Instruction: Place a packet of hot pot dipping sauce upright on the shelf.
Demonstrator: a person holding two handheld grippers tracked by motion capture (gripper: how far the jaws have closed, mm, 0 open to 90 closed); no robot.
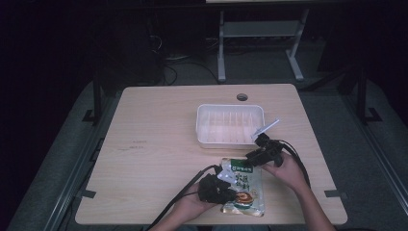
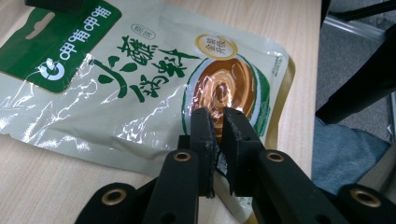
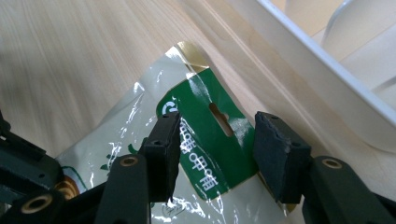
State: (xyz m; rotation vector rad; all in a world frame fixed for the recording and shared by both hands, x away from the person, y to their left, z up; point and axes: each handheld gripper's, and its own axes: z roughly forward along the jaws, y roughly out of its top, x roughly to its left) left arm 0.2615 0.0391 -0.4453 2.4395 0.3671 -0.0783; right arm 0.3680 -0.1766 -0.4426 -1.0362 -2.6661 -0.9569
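Note:
A glossy cream food pouch (image 1: 243, 185) with a green header and a printed bowl lies flat near the table's front edge. In the left gripper view my left gripper (image 2: 218, 116) stands over the bowl picture on the pouch (image 2: 140, 79), its jaws almost together with a fold of film pinched between them. From above, the left gripper (image 1: 227, 191) sits at the pouch's lower left. My right gripper (image 1: 251, 159) is at the pouch's top end. Its jaws (image 3: 217, 135) stand wide apart on either side of the green header (image 3: 205, 140), which has a hang slot.
A white plastic tray (image 1: 230, 107) stands just beyond the pouch, its rim (image 3: 327, 70) close to the right gripper. A pale strip (image 1: 267, 129) sticks out at the tray's near right corner. A round cable hole (image 1: 242, 96) is at the table's far edge.

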